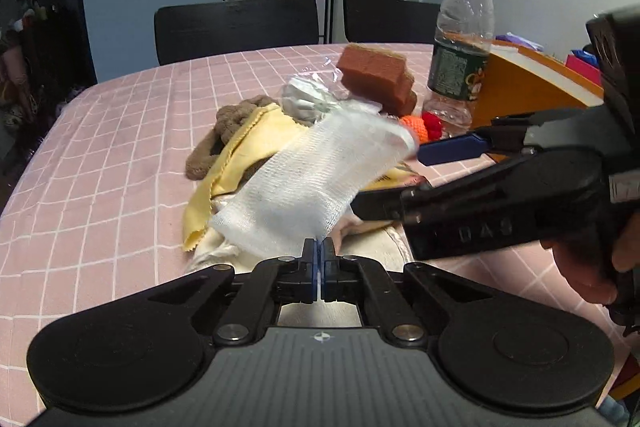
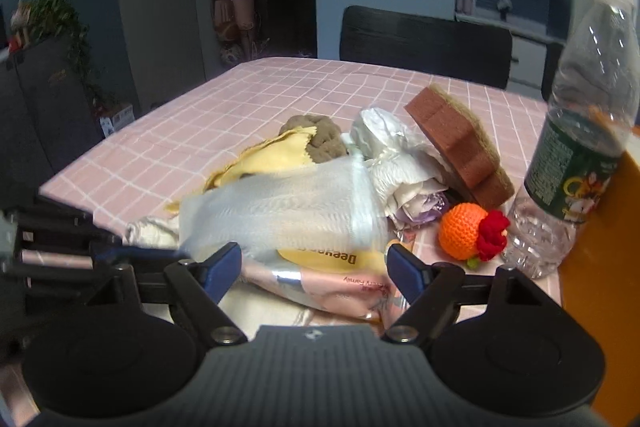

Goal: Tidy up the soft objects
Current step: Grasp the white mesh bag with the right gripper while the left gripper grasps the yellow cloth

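My left gripper [image 1: 319, 247] is shut on the near edge of a white gauze cloth [image 1: 316, 179], holding it lifted over a pile of soft things; the cloth also shows in the right wrist view [image 2: 280, 211]. My right gripper [image 2: 314, 263] is open, its blue fingers straddling a pink tissue pack [image 2: 332, 287] just below the cloth. The pile holds a yellow cloth [image 1: 248, 143], a brown plush [image 1: 228, 123], a brown sponge [image 1: 376, 75], crumpled white plastic [image 2: 384, 135] and an orange crocheted toy [image 2: 464, 231]. In the left view the right gripper [image 1: 400, 175] comes in from the right.
A clear water bottle [image 1: 460, 47] stands right of the pile beside an orange box [image 1: 520, 87]. The table has a pink checked cloth [image 1: 120, 147]. Two black chairs [image 1: 236, 23] stand at the far side.
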A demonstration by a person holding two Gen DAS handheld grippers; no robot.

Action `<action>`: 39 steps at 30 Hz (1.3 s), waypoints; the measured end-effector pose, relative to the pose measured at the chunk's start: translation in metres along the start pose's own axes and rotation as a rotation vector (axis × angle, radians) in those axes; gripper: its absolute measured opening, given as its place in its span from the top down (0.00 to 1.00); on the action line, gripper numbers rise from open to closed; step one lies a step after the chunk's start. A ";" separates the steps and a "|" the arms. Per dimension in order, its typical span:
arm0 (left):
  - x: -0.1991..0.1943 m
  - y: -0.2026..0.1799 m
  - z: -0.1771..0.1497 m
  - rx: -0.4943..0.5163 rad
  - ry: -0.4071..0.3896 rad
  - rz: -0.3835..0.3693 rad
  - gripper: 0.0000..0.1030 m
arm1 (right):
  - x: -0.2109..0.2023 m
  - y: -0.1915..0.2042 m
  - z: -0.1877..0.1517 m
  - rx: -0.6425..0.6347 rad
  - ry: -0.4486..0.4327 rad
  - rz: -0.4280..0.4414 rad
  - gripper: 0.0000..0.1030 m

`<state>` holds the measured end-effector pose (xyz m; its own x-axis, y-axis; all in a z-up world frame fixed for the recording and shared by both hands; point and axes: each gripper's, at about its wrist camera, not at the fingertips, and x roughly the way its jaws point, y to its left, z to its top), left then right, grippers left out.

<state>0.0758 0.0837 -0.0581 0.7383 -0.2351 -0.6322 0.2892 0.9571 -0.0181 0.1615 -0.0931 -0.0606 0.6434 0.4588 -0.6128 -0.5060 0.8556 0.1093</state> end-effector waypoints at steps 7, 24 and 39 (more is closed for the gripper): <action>0.006 -0.014 0.000 0.012 0.057 -0.028 0.99 | -0.003 -0.015 0.003 0.205 0.038 0.091 0.23; 0.003 -0.048 0.018 0.062 0.037 -0.205 0.88 | 0.002 -0.016 0.008 0.199 0.049 0.059 0.80; 0.016 0.012 0.043 0.069 -0.062 0.069 0.37 | 0.017 -0.027 0.013 0.078 0.064 -0.018 1.00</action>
<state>0.1171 0.0837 -0.0354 0.7938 -0.1811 -0.5806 0.2760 0.9579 0.0786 0.1938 -0.1056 -0.0633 0.6123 0.4292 -0.6640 -0.4470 0.8806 0.1570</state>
